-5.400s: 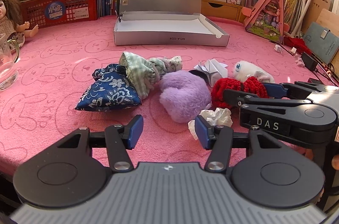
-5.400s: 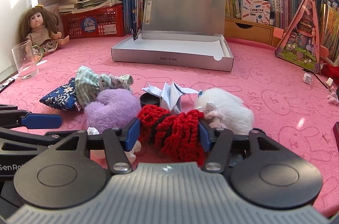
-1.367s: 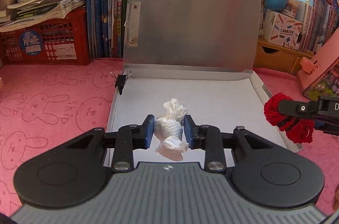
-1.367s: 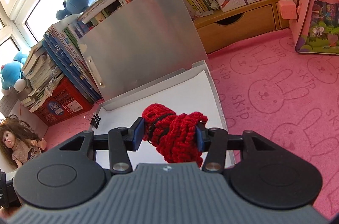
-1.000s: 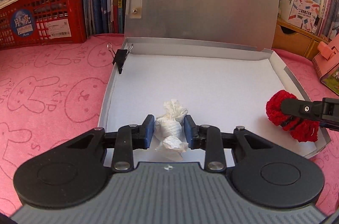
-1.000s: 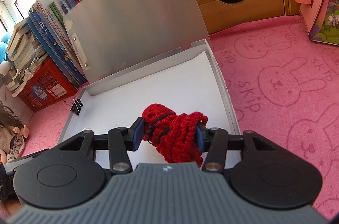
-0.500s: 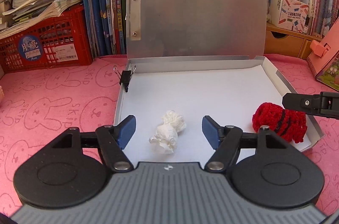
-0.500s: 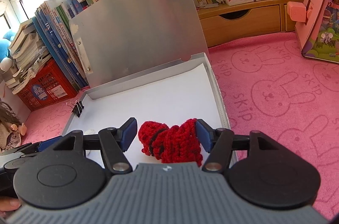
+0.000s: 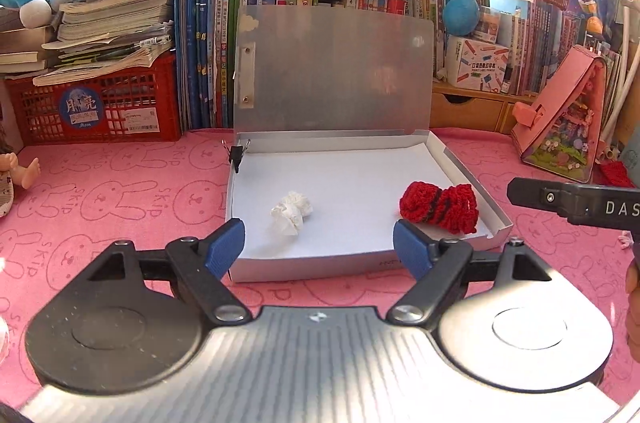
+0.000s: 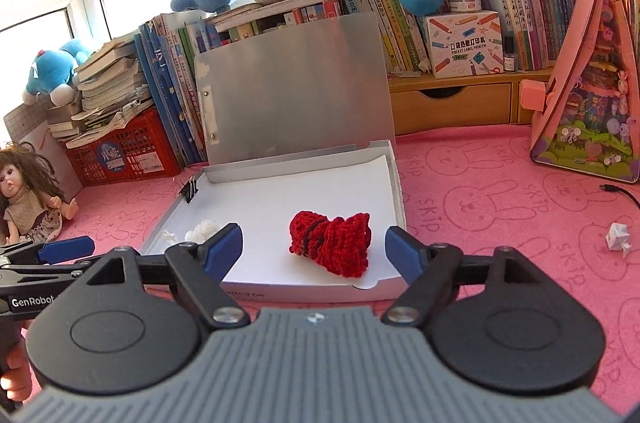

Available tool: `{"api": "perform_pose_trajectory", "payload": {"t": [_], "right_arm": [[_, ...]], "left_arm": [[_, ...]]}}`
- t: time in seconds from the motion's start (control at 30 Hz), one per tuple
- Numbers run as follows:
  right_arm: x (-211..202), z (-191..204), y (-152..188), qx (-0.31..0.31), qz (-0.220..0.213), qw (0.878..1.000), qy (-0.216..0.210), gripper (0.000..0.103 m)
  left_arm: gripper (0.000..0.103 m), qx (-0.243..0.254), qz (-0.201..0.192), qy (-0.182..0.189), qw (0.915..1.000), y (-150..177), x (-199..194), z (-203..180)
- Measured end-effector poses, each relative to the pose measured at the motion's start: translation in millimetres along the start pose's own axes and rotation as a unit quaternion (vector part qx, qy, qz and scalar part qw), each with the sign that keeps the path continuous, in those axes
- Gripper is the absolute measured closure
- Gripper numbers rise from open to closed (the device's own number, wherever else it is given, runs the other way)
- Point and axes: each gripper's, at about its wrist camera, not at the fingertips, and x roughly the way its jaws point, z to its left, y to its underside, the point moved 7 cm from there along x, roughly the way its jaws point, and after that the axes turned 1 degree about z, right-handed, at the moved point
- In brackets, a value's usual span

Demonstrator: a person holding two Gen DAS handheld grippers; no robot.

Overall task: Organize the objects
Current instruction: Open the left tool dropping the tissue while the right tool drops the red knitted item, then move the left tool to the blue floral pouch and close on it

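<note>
With the left claw [image 9: 319, 249] and right claw [image 10: 314, 249] both wide open and empty, withdraw clear of the box [image 9: 476, 183] without disturbing the tissue [image 9: 292, 211] or red knit [image 10: 330, 243].

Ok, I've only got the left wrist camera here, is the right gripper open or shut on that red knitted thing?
Observer: The right gripper is open. The red knitted piece lies in the box, with a gap to each finger.
Operator: Anything on the mat further right, past my frame?
Observer: Yes, a small folded white paper lies on the pink mat, apart from the box.
</note>
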Motion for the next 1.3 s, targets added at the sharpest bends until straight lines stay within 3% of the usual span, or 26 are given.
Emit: {"api": "perform_pose_trajectory", "payload": {"t": [0.27,0.5,0.73,1.0,1.3], "right_arm": [[-49.6,8.8,26.2,-0.049,-0.036,0.998,0.005,0.009],[-76.3,17.9,59.1,-0.079,-0.045,0.996,0.008,0.006],[-91.9,23.5,91.6,-0.11,-0.053,0.992,0.034,0.003],[-98.4,22.0,127.9,-0.092,-0.034,0.994,0.039,0.003],[-111.7,10.3,149.6,-0.09,-0.026,0.994,0.061,0.003]], "left_arm": [[0.011,0.013,-0.036,0.003,0.9993,40.5,-58.5,-7.1],[0.008,-0.001,-0.041,0.004,0.9991,75.8,-84.5,-0.5],[0.007,-0.001,-0.033,-0.007,0.9994,111.6,-93.3,2.9],[0.007,-0.004,-0.026,-0.03,0.9992,143.2,-93.1,9.9],[0.007,-0.031,-0.046,-0.044,0.9975,152.3,-103.6,27.1]]}}
